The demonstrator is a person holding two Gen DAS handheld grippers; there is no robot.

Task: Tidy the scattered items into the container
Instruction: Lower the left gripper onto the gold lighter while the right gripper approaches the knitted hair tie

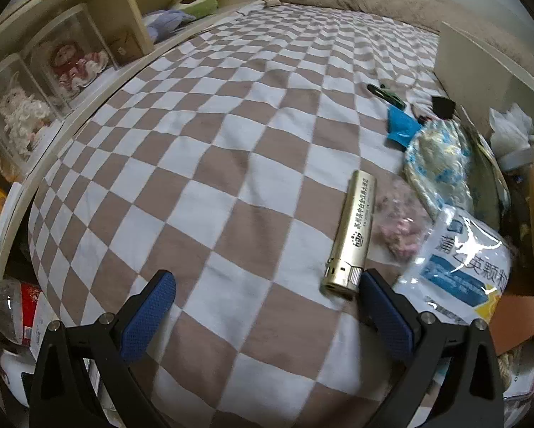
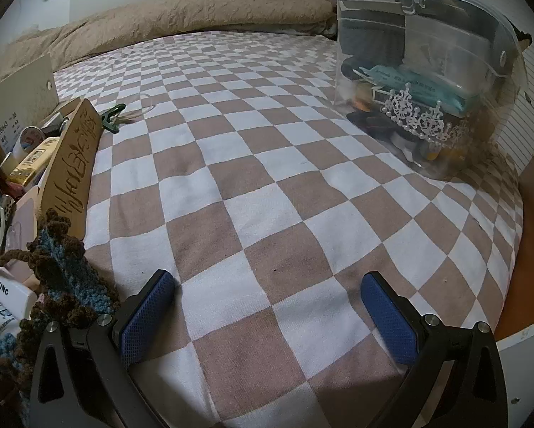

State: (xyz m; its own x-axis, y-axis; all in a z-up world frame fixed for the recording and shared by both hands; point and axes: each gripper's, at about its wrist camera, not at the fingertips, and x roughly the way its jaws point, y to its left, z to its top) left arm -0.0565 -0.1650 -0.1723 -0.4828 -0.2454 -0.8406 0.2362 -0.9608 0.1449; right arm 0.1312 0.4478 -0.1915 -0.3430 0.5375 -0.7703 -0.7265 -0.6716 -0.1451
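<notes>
In the left wrist view a gold lighter point(image 1: 352, 235) lies on the checkered bed sheet point(image 1: 231, 178). Its metal head touches or nearly touches the right finger. My left gripper point(image 1: 267, 285) is open and empty just in front of it. A white and blue packet point(image 1: 463, 264), a patterned pouch point(image 1: 438, 157), a blue wrapper point(image 1: 400, 125) and a dark clip point(image 1: 384, 92) lie to the right. In the right wrist view a clear plastic container point(image 2: 427, 71) holds a tiara and several items at the far right. My right gripper point(image 2: 267, 285) is open and empty over bare sheet.
Shelves with clear display boxes point(image 1: 53, 82) run along the left. In the right wrist view a cardboard box of clutter point(image 2: 35, 149), a green clip point(image 2: 113, 114) and a brown and blue crocheted piece point(image 2: 67, 271) sit at left. A rumpled beige blanket point(image 2: 178, 18) lies at the far end.
</notes>
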